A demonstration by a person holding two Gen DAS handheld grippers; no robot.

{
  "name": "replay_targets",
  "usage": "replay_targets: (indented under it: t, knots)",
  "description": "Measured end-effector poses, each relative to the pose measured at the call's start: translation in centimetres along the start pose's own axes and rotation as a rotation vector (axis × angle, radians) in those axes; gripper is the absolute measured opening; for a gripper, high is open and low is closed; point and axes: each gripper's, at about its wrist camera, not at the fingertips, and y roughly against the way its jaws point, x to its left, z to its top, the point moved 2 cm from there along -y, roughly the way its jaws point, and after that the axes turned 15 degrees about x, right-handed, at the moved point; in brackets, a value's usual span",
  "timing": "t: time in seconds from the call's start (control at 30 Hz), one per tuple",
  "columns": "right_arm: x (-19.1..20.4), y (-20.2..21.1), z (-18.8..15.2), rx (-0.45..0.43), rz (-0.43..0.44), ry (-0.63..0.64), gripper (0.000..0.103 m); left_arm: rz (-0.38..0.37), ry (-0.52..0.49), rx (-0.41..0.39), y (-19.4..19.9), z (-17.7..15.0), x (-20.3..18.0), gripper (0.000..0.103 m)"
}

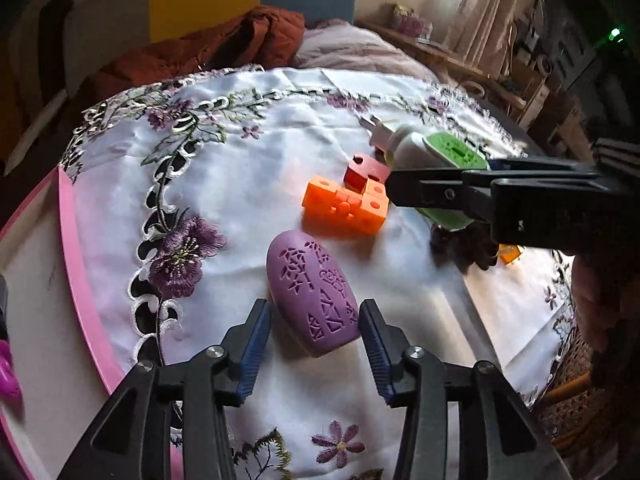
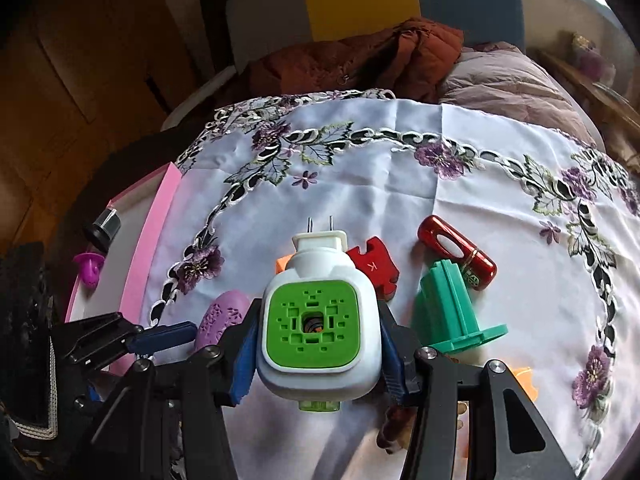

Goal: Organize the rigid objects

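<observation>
The right hand-held gripper (image 2: 318, 354) clamps a white plug-in diffuser with a green face (image 2: 318, 320), held above the embroidered white cloth (image 2: 400, 184) on the surface. The left hand-held gripper (image 1: 316, 336) stands open around a purple oval piece (image 1: 312, 296) lying on the cloth, pads not pressing. Orange blocks (image 1: 344, 210) sit just beyond.

L gripper (image 1: 316, 336): jaws apart astride purple shell (image 1: 312, 300), no contact | R gripper (image 2: 316, 340): clamped on plug-in unit (image 2: 318, 320), right of shell
</observation>
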Motion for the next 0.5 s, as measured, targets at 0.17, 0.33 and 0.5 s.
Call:
replay_targets:
  t: [0.17, 0.33, 0.5]
  knots:
    - [0.3, 0.1, 0.0, -0.010, -0.023, 0.022, 0.052, -0.079, 0.078, 0.065, -0.6, 0.9, 0.4, 0.069]
    - [0.0, 0.7, 0.1, -0.035, -0.012, 0.010, 0.052, 0.009, 0.093, 0.079, -1.0, 2.1, -0.3, 0.070]
    - [-0.2, 0.8, 0.1, -0.041, -0.008, 0.003, 0.052, 0.113, 0.061, 0.083, -1.9, 2.2, -0.3, 0.043]
